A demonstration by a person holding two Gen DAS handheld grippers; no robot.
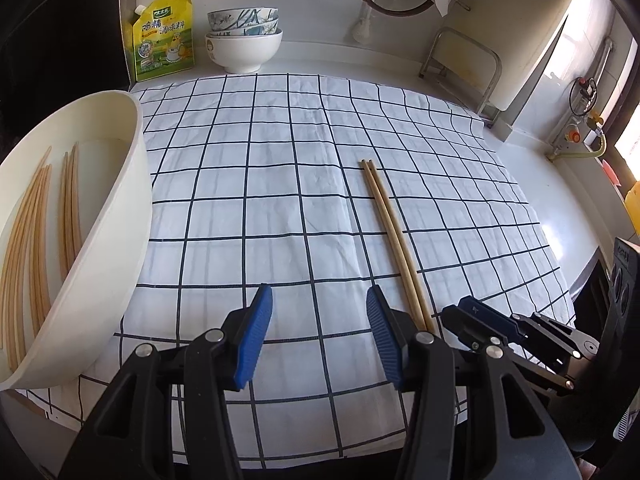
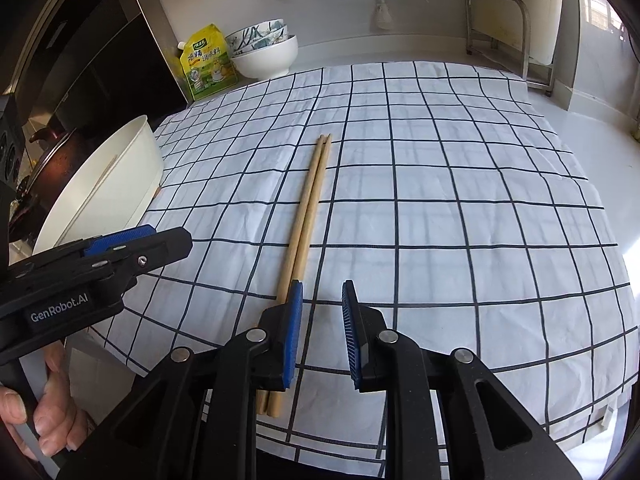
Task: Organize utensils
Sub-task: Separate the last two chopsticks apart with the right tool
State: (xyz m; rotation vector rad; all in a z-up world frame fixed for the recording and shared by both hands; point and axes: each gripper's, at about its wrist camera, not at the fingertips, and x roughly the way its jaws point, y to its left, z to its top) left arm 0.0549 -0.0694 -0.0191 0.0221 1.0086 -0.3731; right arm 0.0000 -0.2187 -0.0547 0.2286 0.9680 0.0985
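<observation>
**Two chopsticks on the cloth, both tools empty**

Far left, a white basin sits at the left edge of the checked cloth, tipped up on its side, and a bundle of chopsticks already lies inside it. Behind it, at the back left corner of the table, stands a yellow seasoning pouch, with a stack of bowls just beside it on the right.

Now the left tool: its blue pads stand well apart, nothing between them, over the near part of the cloth. In the right wrist view a hand grips its handle at the near left.

Moving right, the pair of chopsticks lies side by side, touching, on the middle of the cloth, thin tips toward the back wall, thick ends toward the near edge.

And the right tool: a narrow gap between its pads, empty. Its left finger sits over the thick ends of the pair; whether it touches them I cannot tell. The pair runs out to the left of the gap, not through it.

Back right corner, a metal rack stands against the wall.
</observation>
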